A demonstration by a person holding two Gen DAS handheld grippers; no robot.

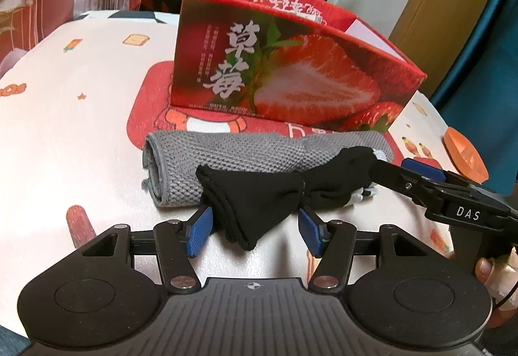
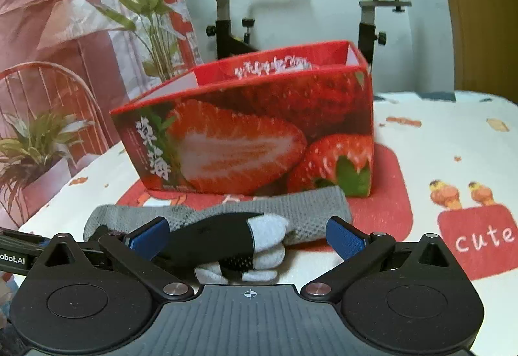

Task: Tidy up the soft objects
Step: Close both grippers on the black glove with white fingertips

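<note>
Red strawberry box (image 1: 291,71) printed "草莓", "cute" on the tablecloth (image 2: 482,239), "DAS" on right gripper (image 2: 249,236). Black socks (image 1: 255,194) lying against rolled grey towel (image 1: 226,158) before the box. Left gripper (image 1: 255,226) jaws apart, straddling sock; right's wide open.

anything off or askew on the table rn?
Nothing damaged or spilled. The black socks lie in a twisted bundle across the rolled grey towel, outside the strawberry box. Box sits skewed to the table edge. Both grippers open around the socks.
</note>
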